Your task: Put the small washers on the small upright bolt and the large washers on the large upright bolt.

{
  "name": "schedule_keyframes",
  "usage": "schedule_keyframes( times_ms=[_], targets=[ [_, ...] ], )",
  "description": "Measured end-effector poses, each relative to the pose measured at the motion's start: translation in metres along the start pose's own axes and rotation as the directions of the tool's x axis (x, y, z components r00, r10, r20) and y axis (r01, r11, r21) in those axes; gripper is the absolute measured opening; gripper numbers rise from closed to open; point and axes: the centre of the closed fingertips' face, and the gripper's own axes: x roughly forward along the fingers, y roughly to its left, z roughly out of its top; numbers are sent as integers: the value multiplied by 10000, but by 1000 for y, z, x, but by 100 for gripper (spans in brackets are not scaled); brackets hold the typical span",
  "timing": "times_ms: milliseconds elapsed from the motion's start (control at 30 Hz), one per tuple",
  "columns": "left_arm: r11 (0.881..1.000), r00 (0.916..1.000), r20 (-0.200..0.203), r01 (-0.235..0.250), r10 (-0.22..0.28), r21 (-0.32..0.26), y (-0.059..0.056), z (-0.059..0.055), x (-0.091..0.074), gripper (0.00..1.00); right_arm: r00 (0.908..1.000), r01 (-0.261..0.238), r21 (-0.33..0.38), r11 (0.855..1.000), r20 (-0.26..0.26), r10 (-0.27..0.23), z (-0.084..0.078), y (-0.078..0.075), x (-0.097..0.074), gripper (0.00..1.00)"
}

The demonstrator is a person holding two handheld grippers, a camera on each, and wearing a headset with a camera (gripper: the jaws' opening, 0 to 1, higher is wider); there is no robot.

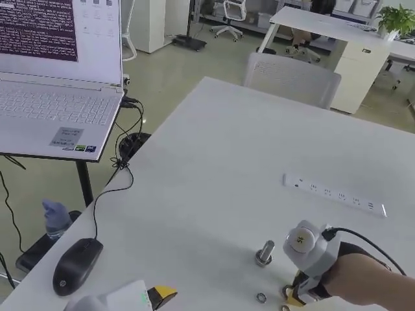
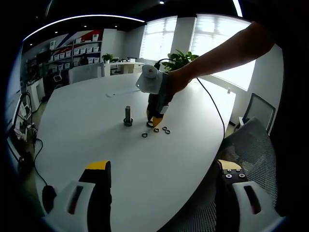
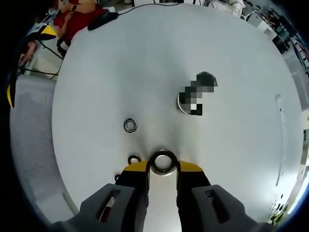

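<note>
At bottom centre, with right gripper [image 3: 163,169] clenched on washer [image 3: 163,154] rim: could slip loose lifting toward bolt [image 1: 264,253].

Head view: the left claw [image 1: 159,298] is cut off by the bottom edge, so just one yellow tip & a bit of white show. The right claw [image 1: 297,299] is low at that edge too, w/ a hand [image 1: 363,282] hiding its back. The laptop [image 1: 58,71] is cut off at top & left.

Right gripper view: one little washer [image 3: 118,178] is half hidden behind a claw finger. The big washer [image 3: 163,162] sits betw. the tips, but can't tell if they squeeze it.

Left gripper view: the far washers [image 2: 156,130] are too small to tell big from little.
</note>
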Motion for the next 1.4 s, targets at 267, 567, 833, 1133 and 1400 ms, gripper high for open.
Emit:
schedule_keyframes(
  times_ms=[267,567,833,1133,1400],
  targets=[
    [9999,9998,-211,17,-14,140,1,0,-4,88,9996,-27,-249,9997,-266,20,0,0,0,21],
    [9999,9999,-134,8,-6,166,0,7,-3,87,9999,3,-36,10000,-152,-4,0,1,-7,21],
    [9996,9997,-251,73,-67,271,-1,7,-5,85,9999,-113,55,9999,-39,113,3,8,-21,21],
    [9997,10000,-25,20,-20,259,-1,13,-4,86,9997,-152,-60,9999,-189,151,4,7,-39,21],
    [9998,9999,143,56,-58,201,-3,18,-1,90,10000,-21,62,10000,31,21,16,-1,-61,21]
  ],
)
